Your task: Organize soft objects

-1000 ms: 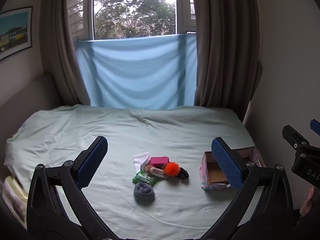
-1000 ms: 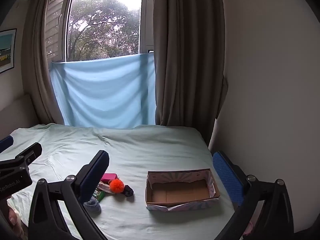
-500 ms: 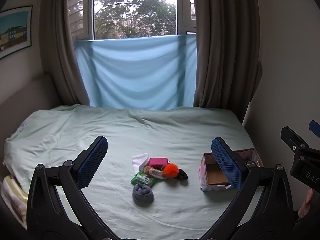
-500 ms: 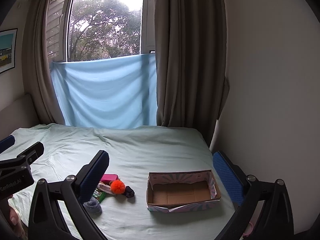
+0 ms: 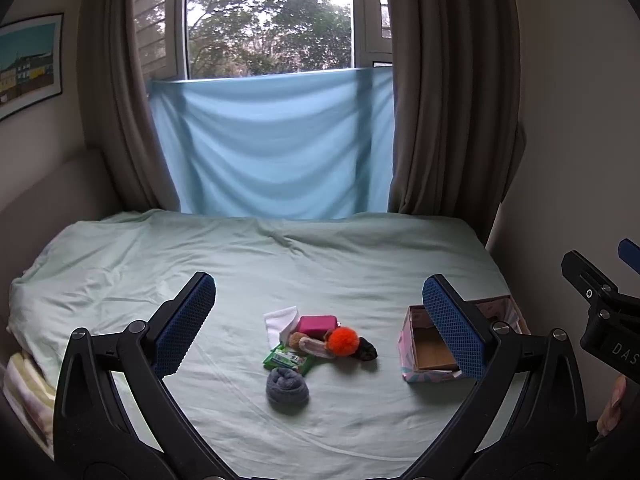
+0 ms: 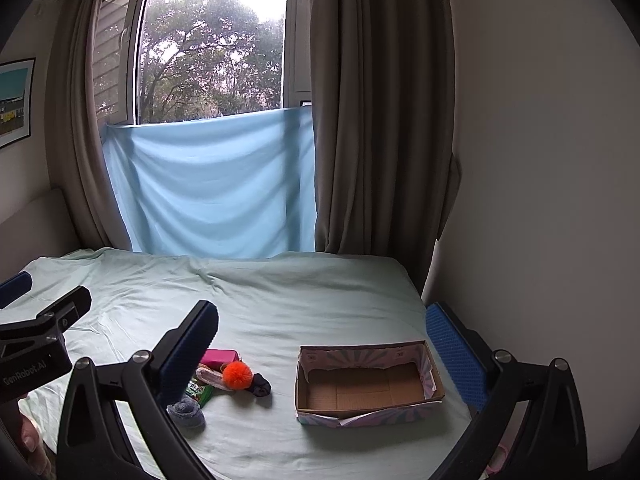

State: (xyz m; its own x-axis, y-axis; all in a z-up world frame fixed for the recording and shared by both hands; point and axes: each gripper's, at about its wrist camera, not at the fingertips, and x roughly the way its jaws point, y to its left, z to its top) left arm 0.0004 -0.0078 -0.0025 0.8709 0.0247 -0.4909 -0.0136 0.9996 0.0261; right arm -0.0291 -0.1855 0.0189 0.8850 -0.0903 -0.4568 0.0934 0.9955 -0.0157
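A small heap of soft things lies on the pale green bed sheet (image 5: 240,264): an orange pompom (image 5: 343,341), a pink pouch (image 5: 317,323), a grey rolled sock (image 5: 287,389), a green wipes pack (image 5: 287,360), a white cloth (image 5: 280,319) and a dark sock (image 5: 366,351). An open, empty cardboard box (image 6: 366,386) sits to their right. My left gripper (image 5: 320,320) hovers open above the heap, holding nothing. My right gripper (image 6: 324,354) is open over the box's left end. The pompom (image 6: 237,375) and grey sock (image 6: 186,414) also show in the right wrist view.
A blue cloth (image 5: 272,144) hangs under the window between brown curtains (image 5: 448,120). A wall (image 6: 540,160) runs close along the bed's right side. Folded bedding (image 5: 24,388) sticks out at the bed's left edge. A person's fingers (image 6: 30,440) hold the left gripper's handle.
Both views have shifted slightly; the heap and box sit a little further left in the left wrist view and a little further right in the right wrist view. Nothing was grasped or moved.
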